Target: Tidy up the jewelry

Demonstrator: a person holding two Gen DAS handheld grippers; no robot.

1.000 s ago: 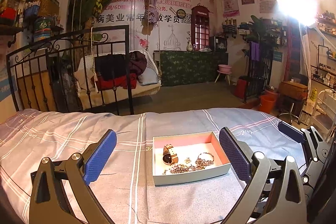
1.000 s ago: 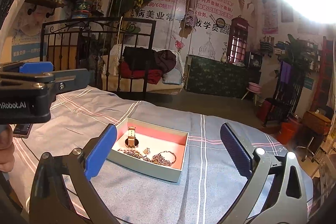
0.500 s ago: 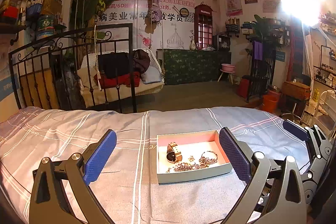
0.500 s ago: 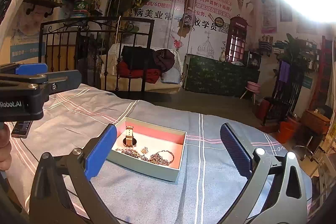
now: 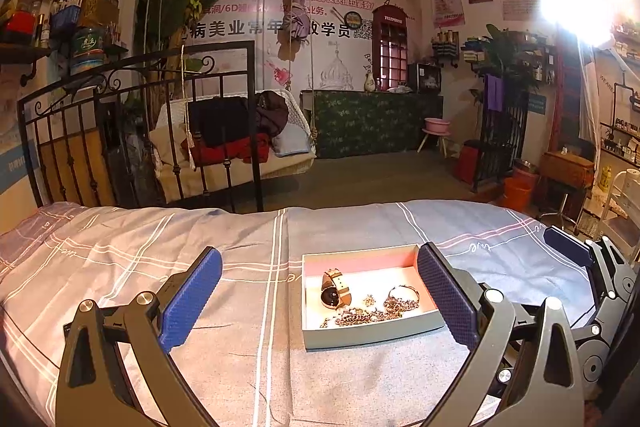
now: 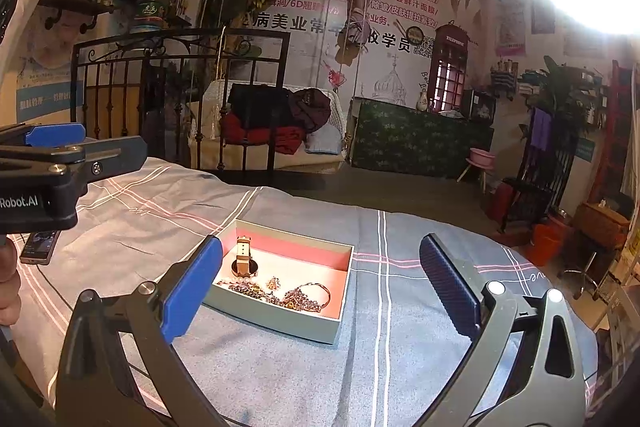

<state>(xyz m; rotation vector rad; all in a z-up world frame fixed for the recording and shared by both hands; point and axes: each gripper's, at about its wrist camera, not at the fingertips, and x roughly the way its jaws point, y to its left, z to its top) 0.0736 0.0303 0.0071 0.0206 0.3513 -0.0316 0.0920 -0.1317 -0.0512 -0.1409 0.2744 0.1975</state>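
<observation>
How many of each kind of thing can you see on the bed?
Box: 1
Watch: 1
Bangle: 1
Tangled chain pile: 1, pieces too knotted to count
Phone: 1
Total: 5

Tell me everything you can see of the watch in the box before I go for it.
The watch has a round dark face in a metallic case and a tan strap, leather by its look. It sits in the left part of the shallow grey box with the pink lining, on the bedspread. From the right wrist view it stands on edge, strap looping up above the case. Chains and beads lie just in front of it; contact is unclear. Neither gripper touches it.
</observation>
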